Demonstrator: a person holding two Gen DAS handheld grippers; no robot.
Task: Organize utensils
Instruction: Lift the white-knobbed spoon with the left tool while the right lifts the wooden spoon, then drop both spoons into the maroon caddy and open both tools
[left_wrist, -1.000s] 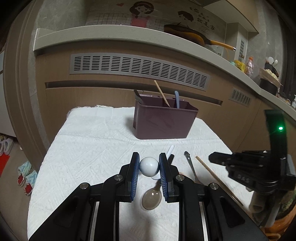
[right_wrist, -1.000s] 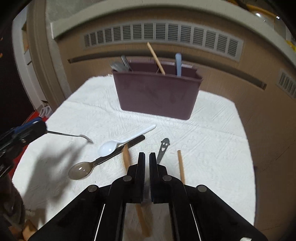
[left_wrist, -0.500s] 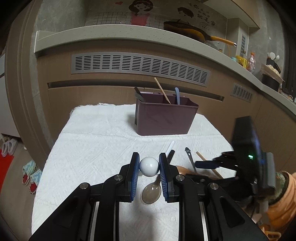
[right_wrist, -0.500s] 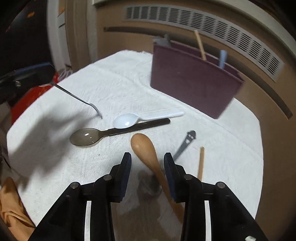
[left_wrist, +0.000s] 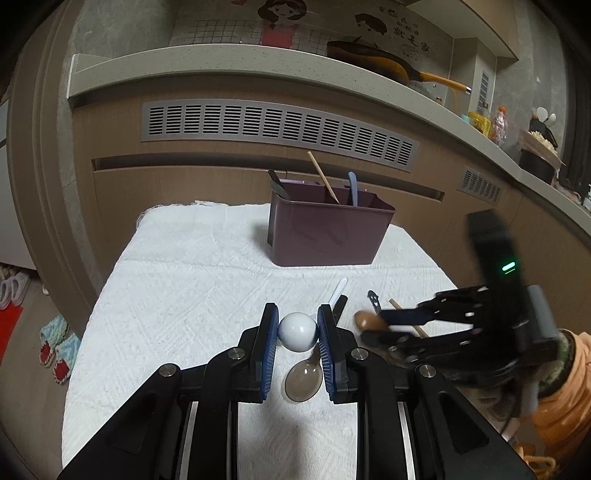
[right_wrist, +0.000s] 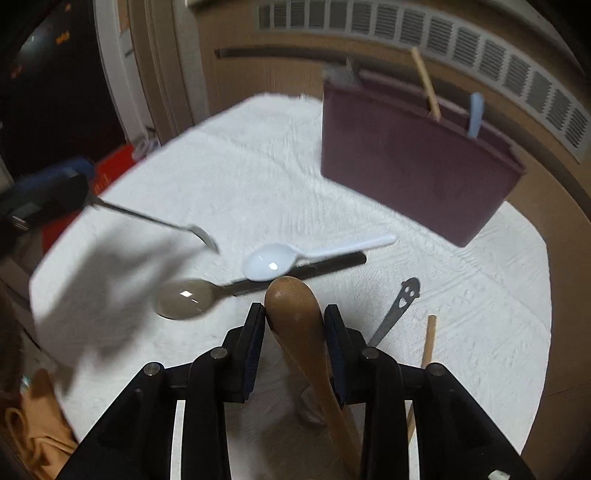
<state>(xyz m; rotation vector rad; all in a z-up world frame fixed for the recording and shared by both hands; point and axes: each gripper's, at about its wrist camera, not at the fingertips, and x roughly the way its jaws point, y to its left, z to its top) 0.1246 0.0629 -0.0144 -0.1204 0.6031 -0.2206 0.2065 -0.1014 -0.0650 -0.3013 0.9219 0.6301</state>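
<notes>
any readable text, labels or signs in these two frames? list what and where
Wall poster, beside the cartoon figure: Chinese characters, too small and blurred to quote.
Purple utensil caddy: no label visible.
Right gripper body: a lit green indicator, no lettering.
Right wrist view: motion-blurred, no text found.
</notes>
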